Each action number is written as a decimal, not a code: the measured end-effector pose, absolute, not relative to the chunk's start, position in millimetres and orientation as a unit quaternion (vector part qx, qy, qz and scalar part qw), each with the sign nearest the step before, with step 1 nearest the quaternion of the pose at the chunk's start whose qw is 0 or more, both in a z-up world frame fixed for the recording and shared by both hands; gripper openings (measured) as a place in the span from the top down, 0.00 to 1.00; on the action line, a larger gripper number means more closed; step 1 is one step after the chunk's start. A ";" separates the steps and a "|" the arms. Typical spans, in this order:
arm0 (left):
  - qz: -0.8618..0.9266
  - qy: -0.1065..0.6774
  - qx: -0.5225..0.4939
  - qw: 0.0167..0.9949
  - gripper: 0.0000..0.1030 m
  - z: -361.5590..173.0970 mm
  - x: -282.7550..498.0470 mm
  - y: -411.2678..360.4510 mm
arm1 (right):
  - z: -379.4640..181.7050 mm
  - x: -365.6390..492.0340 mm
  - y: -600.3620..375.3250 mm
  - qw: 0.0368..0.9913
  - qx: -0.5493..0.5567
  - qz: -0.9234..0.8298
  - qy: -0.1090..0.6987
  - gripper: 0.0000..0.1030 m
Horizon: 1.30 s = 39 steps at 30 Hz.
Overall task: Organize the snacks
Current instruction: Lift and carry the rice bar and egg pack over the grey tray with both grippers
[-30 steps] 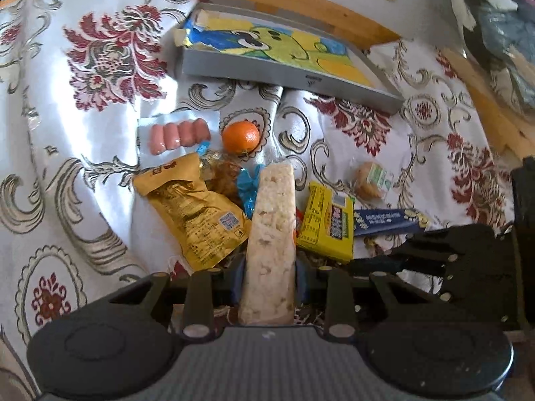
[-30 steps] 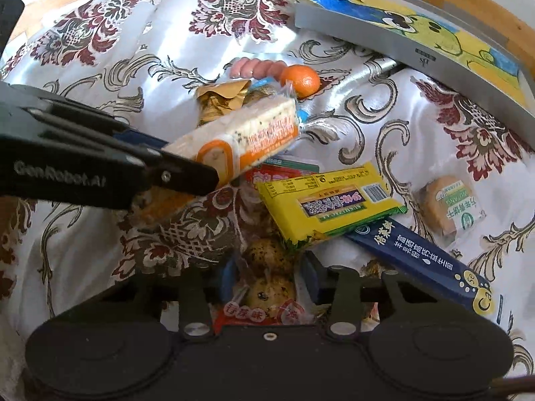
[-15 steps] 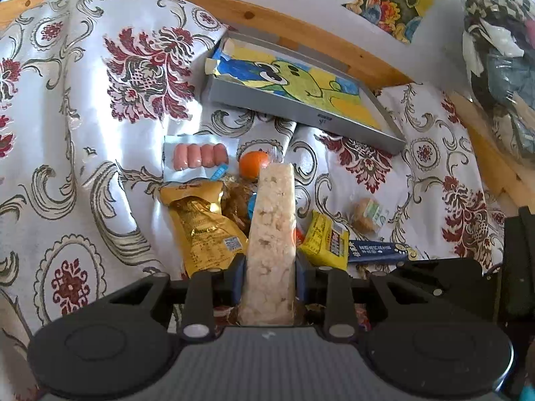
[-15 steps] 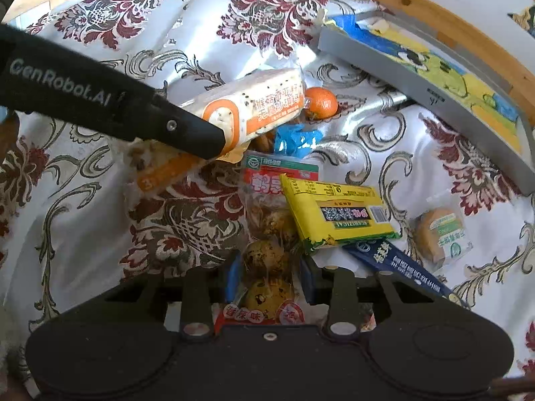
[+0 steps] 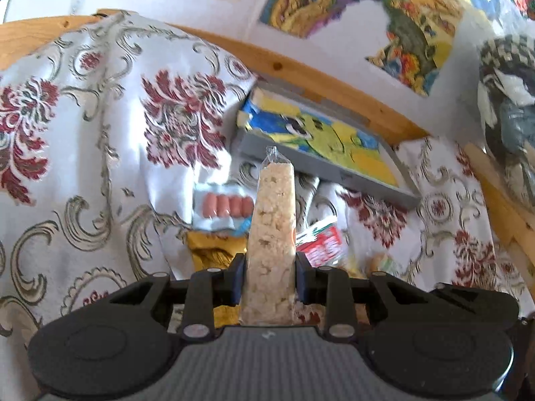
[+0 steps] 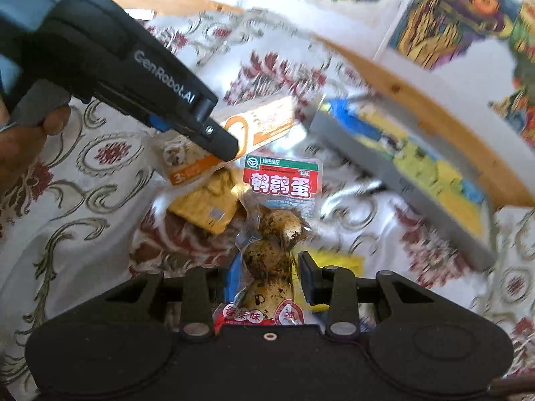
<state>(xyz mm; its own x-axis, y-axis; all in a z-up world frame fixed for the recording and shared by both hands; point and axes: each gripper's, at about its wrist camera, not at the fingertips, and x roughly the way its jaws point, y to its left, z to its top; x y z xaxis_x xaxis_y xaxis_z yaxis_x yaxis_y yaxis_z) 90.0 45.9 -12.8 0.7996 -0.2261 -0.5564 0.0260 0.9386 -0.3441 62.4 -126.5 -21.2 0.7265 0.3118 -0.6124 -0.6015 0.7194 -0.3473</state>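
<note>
Left claw point(image 5: 268, 277) clamps the puffed-rice bar point(image 5: 271, 234) near its base, its light, crumbly body jutting ahead above the bed point(image 5: 83, 153). Right claw point(image 6: 267, 277) pinches the quail-egg pouch point(image 6: 277, 220) low down; slick, lumpy film, best held at the sealed end

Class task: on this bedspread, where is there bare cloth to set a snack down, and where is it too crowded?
Free: the broad stretch of bedspread left of the sausage pack and gold pouch. Some bare cloth also shows right of the grey box. Crowded: the middle, where sausage pack, gold pouch and other packets lie close together below the grey box.
</note>
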 end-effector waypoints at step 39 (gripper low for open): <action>0.019 0.191 -0.144 0.971 0.68 83.6 252.7 2.4 | 106.4 234.1 -169.3 0.978 -0.176 0.099 0.047 0.61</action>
<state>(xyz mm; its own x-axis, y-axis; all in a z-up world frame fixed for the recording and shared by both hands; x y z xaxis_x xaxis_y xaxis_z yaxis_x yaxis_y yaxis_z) 252.7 2.4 83.6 0.9265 -0.0184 -0.3759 -0.0916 0.9577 -0.2727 234.1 -169.3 106.4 0.9758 0.1777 -0.1273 -0.2109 0.9183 -0.3351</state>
